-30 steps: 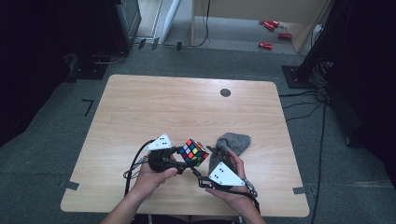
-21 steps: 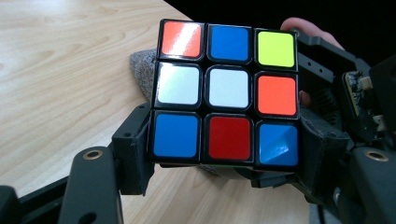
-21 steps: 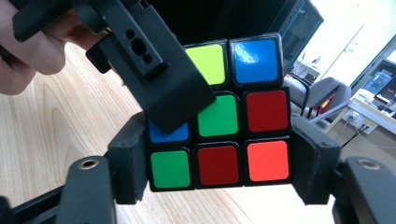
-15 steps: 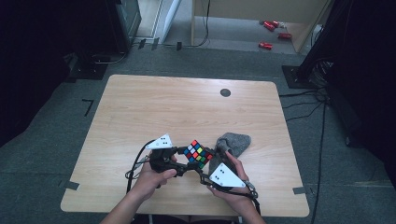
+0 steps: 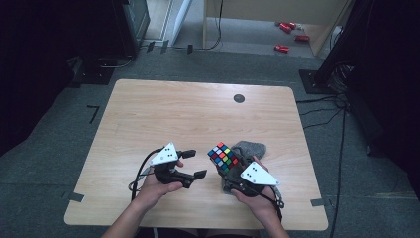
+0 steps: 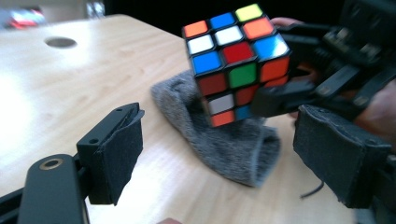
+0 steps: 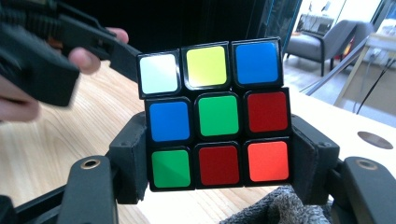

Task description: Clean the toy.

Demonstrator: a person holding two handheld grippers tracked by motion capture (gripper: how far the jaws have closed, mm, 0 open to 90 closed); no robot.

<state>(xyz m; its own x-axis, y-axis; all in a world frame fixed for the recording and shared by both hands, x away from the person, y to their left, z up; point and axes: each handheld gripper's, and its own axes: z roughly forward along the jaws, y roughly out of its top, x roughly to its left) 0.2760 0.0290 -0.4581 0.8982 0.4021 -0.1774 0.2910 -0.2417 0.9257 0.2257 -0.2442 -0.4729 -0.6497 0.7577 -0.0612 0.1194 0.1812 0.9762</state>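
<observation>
At the near edge of the wooden table [image 5: 163, 109], toward the right, the right gripper [image 5: 233, 171] clamps a puzzle cube [image 5: 223, 156] between its two padded jaws and holds it up off the tabletop. In the right gripper view the cube [image 7: 217, 115] sits squarely between the pads, one pressed against each side, with a face of white, yellow, blue, green, red and orange squares turned to the camera. Just under and behind the cube lies a crumpled grey cloth [image 5: 250, 151], resting on the table. To the left, a little apart from the cube, the left gripper [image 5: 194, 163] is released, its jaws spread wide with nothing between them. In the left gripper view those open pads frame the cube [image 6: 236, 60] and the cloth [image 6: 233, 140] farther off. A small dark round hole [image 5: 239, 98] marks the far side of the table.
</observation>
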